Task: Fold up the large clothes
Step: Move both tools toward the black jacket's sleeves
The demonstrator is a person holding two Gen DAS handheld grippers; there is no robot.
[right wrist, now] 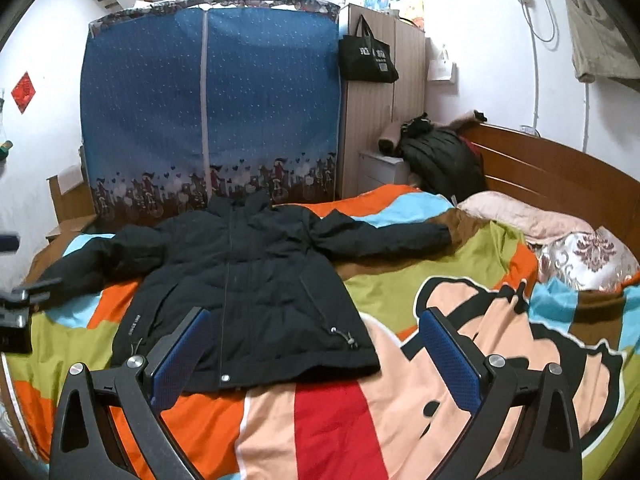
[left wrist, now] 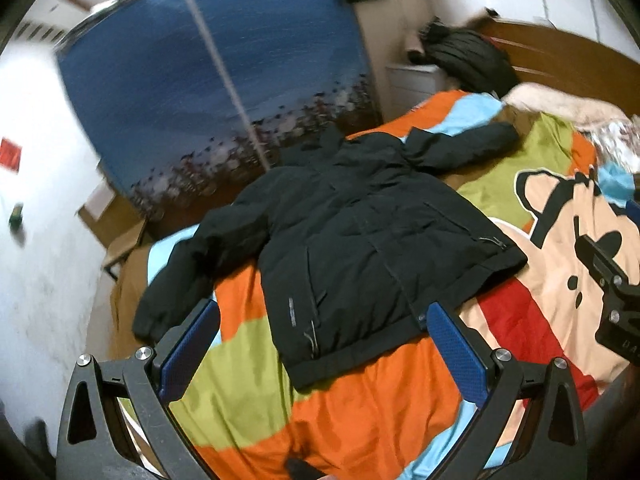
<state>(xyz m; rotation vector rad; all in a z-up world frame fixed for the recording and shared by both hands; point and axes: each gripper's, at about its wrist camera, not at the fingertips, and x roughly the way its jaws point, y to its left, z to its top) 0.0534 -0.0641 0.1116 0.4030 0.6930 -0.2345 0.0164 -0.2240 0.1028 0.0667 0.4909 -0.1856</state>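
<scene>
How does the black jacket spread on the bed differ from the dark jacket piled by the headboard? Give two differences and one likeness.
The black jacket lies flat with both sleeves spread out; the dark jacket sits bunched in a heap. The black jacket rests mid-bed on the colourful cover; the dark jacket sits at the bed's far corner, beside the wooden headboard. Both are dark, padded winter coats.

one black jacket [right wrist: 248, 280] (spread flat), two pillows [right wrist: 532, 212], one tote bag [right wrist: 368, 56]
</scene>
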